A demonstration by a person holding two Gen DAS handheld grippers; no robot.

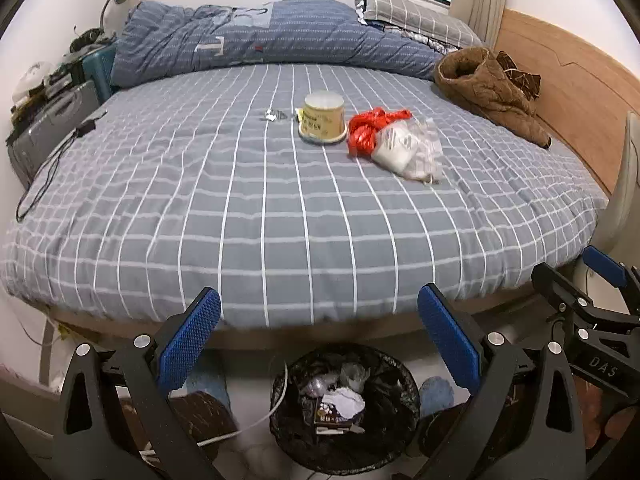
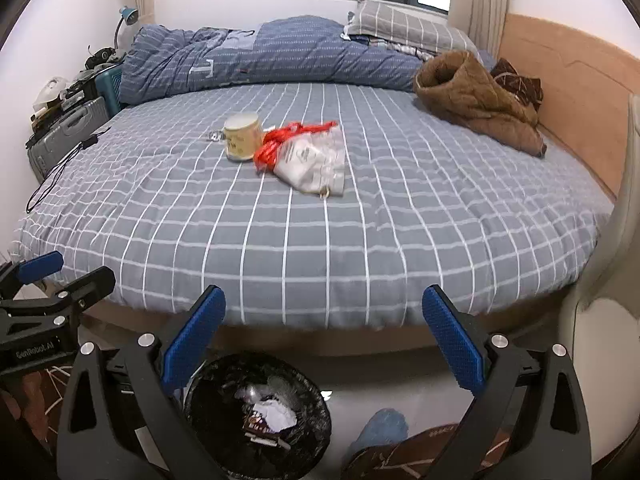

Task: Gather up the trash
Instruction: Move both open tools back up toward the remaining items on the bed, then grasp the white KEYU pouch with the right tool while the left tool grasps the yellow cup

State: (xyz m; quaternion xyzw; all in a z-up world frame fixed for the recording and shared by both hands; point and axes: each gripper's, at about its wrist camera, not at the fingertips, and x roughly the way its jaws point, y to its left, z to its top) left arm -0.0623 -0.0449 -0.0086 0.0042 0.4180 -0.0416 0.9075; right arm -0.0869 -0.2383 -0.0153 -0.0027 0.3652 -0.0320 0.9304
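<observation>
I hold both grippers, left [image 1: 319, 340] and right [image 2: 324, 338], released and empty above the bin [image 1: 404, 412]. Collection not begun: cup [image 1: 322, 119] and bags [image 1: 400, 142] lie well ahead; next, reach forward.

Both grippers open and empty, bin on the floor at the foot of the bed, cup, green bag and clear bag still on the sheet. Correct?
One error: the bag beside the cup is red, not green, as the left wrist view shows. The rest holds: left gripper and right gripper open and empty, bin on the floor, clear bag on the sheet.
</observation>
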